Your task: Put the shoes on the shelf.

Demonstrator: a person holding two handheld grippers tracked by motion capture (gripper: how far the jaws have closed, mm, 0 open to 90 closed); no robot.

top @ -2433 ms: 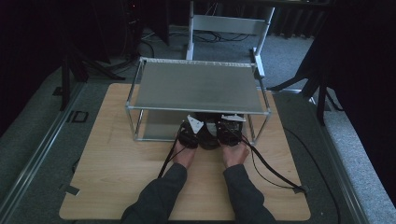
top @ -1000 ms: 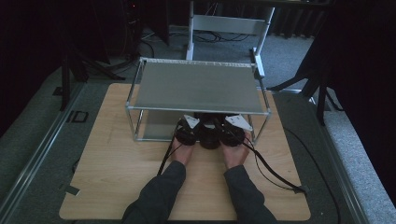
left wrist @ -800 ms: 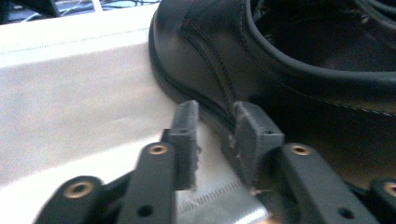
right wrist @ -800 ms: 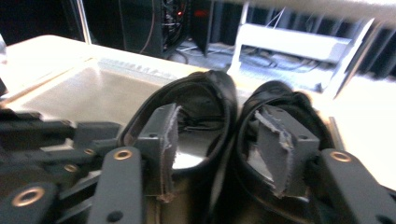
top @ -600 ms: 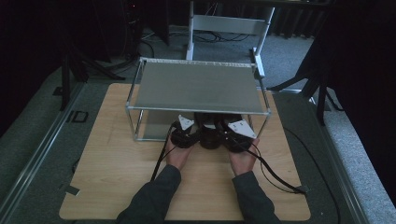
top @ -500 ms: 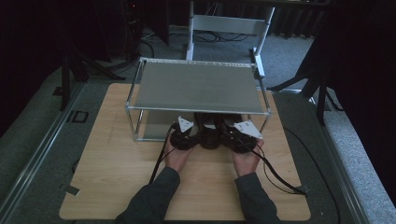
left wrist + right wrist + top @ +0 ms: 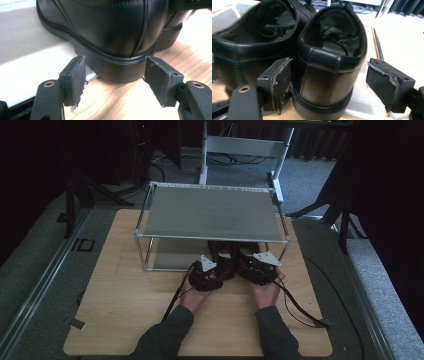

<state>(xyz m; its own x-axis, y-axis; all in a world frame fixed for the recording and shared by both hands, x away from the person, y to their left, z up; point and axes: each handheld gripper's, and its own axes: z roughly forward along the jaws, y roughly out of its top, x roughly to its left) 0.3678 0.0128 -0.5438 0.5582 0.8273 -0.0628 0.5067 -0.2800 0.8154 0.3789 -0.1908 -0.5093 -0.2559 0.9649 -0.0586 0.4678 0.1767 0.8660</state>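
Observation:
Two black leather shoes stand side by side under a metal rack (image 7: 210, 212), heels toward me. My left gripper (image 7: 207, 272) is behind the left shoe (image 7: 222, 257). In the left gripper view its jaws have just been opening, and the left gripper (image 7: 116, 82) is open with the left shoe's heel (image 7: 112, 37) between the pads, which stand clear of it. My right gripper (image 7: 257, 265) is behind the right shoe (image 7: 246, 254). The right gripper (image 7: 332, 85) has also just been opening and is open around the right shoe's heel (image 7: 324, 75), its right pad well clear.
The rack has a grey top shelf and a low bottom shelf (image 7: 170, 259) on a wooden table (image 7: 125, 295). The other shoe (image 7: 249, 50) presses close on the left in the right gripper view. Cables (image 7: 300, 305) trail from both grippers across the wood. A metal frame (image 7: 245, 145) stands behind the table.
Both hands have drawn back a little toward the table's front edge, the right one also sideways to the right. The shoes stay in place under the rack.

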